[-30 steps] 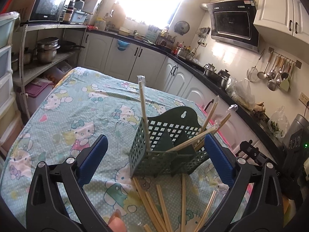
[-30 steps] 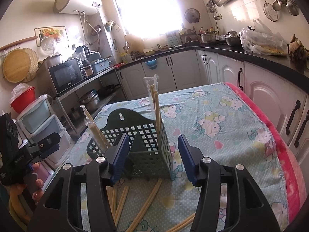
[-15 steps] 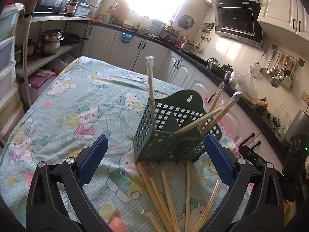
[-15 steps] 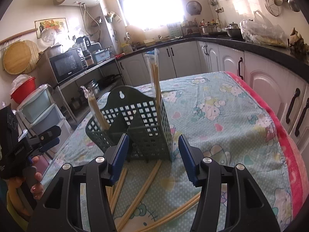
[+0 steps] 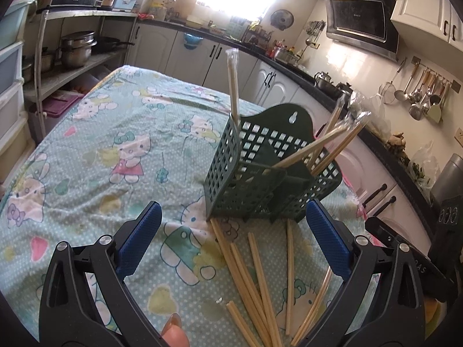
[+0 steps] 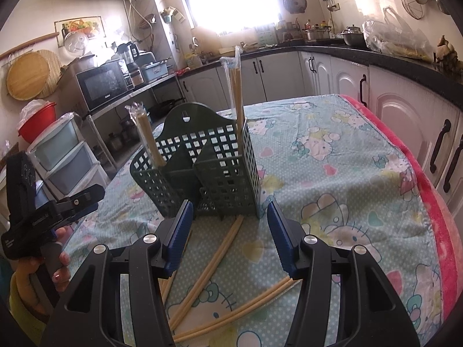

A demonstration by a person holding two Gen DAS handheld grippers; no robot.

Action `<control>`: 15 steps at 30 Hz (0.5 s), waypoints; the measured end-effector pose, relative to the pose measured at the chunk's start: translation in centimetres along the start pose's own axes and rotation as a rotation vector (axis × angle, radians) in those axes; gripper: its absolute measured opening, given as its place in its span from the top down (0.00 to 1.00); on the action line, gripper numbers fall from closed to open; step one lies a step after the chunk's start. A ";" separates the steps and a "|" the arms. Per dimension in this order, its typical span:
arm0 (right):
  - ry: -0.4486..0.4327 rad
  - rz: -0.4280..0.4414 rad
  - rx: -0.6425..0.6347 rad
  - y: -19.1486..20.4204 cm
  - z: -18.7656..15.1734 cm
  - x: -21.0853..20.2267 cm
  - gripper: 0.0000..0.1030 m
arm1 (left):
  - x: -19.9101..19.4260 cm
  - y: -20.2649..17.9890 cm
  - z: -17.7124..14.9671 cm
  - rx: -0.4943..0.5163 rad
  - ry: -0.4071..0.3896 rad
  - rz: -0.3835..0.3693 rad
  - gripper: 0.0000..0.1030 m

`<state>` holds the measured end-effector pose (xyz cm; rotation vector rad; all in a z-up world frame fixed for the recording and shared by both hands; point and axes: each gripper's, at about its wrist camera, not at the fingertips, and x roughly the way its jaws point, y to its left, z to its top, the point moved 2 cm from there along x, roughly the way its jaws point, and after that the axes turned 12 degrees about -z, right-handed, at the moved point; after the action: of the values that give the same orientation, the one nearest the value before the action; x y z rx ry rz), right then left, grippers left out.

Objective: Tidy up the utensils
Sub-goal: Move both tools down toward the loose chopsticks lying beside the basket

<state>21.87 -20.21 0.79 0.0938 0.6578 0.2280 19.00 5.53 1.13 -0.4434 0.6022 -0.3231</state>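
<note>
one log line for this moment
left gripper: open, empty | right gripper: open, empty | holder: some chopsticks in | loose chopsticks: on cloth

Both wrist views look obliquely down, close, from opposite sides at the shared green holder.

Matt plastic holder, seemingly wooden chopsticks, cloth cover.
</note>
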 end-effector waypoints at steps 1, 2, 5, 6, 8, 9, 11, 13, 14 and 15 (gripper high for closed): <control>0.004 0.000 -0.002 0.0 -0.1 0.0 0.50 | 0.2 0.1 -0.3 -0.001 0.009 0.004 0.11; 0.009 0.001 -0.004 0.0 -0.4 0.1 0.50 | 0.3 0.1 -0.4 -0.002 0.015 0.006 0.11; 0.023 0.000 -0.008 -0.1 -1.0 0.2 0.50 | 0.7 0.3 -1.0 -0.008 0.034 0.010 0.11; 0.028 -0.001 -0.009 -0.1 -1.2 0.2 0.50 | 0.9 0.3 -1.2 -0.010 0.041 0.011 0.11; 0.038 -0.001 -0.010 -0.3 -1.6 0.3 0.50 | 1.3 0.4 -1.5 -0.013 0.057 0.013 0.11; 0.044 -0.003 -0.010 -0.4 -1.8 0.4 0.50 | 1.4 0.4 -1.6 -0.014 0.063 0.012 0.11; 0.056 -0.005 -0.010 -0.5 -2.3 0.5 0.50 | 1.8 0.3 -2.0 -0.015 0.078 0.012 0.11; 0.070 -0.011 -0.010 -0.9 -2.8 0.7 0.50 | 2.3 0.3 -2.3 -0.016 0.094 0.013 0.11; 0.075 -0.013 -0.009 -1.1 -3.1 0.8 0.50 | 2.5 0.3 -2.5 -0.018 0.101 0.014 0.12; 0.082 -0.017 -0.006 -1.3 -3.4 0.9 0.50 | 2.7 0.3 -2.7 -0.022 0.109 0.013 0.13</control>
<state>20.70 -21.21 -2.58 0.0731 0.7392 0.2181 19.55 3.88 -2.30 -0.4447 0.7152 -0.3296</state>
